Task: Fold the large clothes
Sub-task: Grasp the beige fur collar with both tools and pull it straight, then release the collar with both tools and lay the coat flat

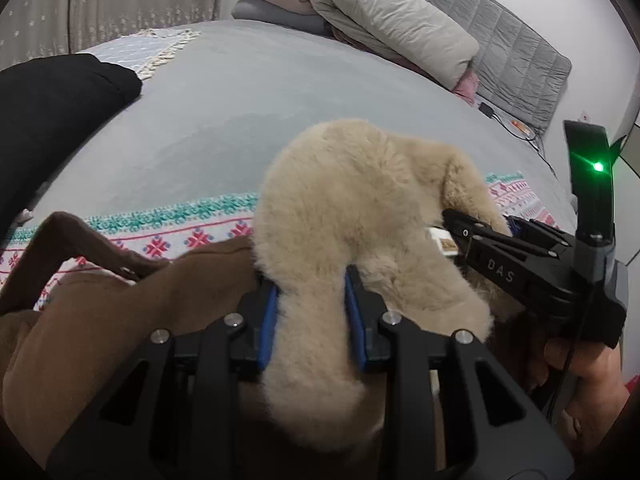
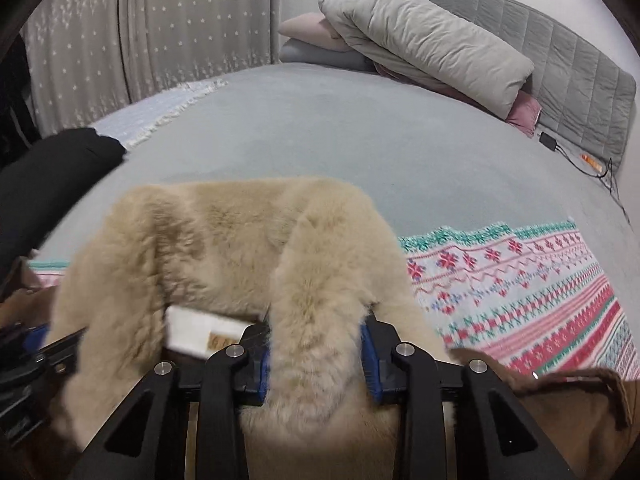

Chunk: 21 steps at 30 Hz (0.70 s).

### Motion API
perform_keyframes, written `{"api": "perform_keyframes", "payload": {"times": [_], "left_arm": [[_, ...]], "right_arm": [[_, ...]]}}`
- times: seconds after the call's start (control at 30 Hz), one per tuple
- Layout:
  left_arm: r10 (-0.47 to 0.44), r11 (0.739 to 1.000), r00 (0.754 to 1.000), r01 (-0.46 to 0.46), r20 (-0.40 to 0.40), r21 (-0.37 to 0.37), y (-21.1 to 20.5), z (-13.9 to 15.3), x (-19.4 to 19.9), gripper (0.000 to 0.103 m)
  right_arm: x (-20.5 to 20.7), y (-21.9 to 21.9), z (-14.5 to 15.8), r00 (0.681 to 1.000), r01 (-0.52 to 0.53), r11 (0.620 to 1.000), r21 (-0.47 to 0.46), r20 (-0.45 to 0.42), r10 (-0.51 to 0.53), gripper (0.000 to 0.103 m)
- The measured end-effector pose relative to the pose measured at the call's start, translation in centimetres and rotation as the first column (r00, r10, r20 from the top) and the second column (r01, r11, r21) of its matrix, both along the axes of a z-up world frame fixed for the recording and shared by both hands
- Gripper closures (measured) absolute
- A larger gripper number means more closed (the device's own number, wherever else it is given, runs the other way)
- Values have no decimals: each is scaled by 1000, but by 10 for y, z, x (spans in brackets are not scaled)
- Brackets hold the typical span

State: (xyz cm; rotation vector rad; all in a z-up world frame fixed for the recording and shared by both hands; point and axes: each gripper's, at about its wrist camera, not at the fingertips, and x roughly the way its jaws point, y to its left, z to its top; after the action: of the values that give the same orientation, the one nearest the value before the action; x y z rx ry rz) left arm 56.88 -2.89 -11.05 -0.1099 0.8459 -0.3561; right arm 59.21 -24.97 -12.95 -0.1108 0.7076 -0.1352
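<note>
Beige plush fur collar (image 1: pixel 352 208) of a brown coat (image 1: pixel 120 320) is seen clamped between blue pads of the left hand-held gripper (image 1: pixel 310 292) in the left wrist view; coat lies over a snowflake-patterned knit blanket (image 1: pixel 180 232) on the grey bed (image 1: pixel 240 112). Right hand-held gripper (image 1: pixel 452 220) is seen at right w/ fur beside it.

Right wrist view: thick fuzzy collar fold (image 2: pixel 316 300) is gripped by the right hand-held gripper (image 2: pixel 316 356), pads pressed into pile. White label (image 2: pixel 200 328) sits inside the collar. Rumpled duvet (image 2: pixel 432 36) is piled by a quilted headboard (image 2: pixel 580 76).
</note>
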Motion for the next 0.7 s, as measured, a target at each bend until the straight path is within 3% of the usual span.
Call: {"api": "perform_keyframes", "payload": {"times": [0.13, 0.23, 0.27, 0.3, 0.37, 0.53, 0.7], "left_arm": [[9, 999, 1000, -9, 0, -49, 9, 2, 2, 64], [36, 998, 999, -36, 3, -49, 12, 15, -3, 42], [46, 998, 999, -46, -13, -49, 12, 19, -6, 29], [48, 997, 998, -50, -40, -54, 11, 27, -11, 23], [40, 998, 997, -43, -62, -53, 10, 38, -24, 22], [-5, 995, 999, 10, -48, 103, 16, 82, -97, 19], [11, 991, 997, -1, -73, 131, 55, 118, -167, 16]], "right_arm": [[9, 3, -1, 1000, 0, 1000, -30, -16, -1, 63], [-16, 0, 15, 999, -52, 998, 31, -10, 52, 51], [-35, -4, 27, 996, -91, 993, 78, -8, 92, 47], [-50, -6, 37, 994, -113, 989, 97, -4, 113, 41], [-84, -12, 57, 991, -137, 986, 99, 13, 136, 32], [-160, -17, 92, 992, -129, 991, 39, -5, 129, 27], [-247, -16, 114, 994, -109, 993, 46, -2, 110, 20]]}}
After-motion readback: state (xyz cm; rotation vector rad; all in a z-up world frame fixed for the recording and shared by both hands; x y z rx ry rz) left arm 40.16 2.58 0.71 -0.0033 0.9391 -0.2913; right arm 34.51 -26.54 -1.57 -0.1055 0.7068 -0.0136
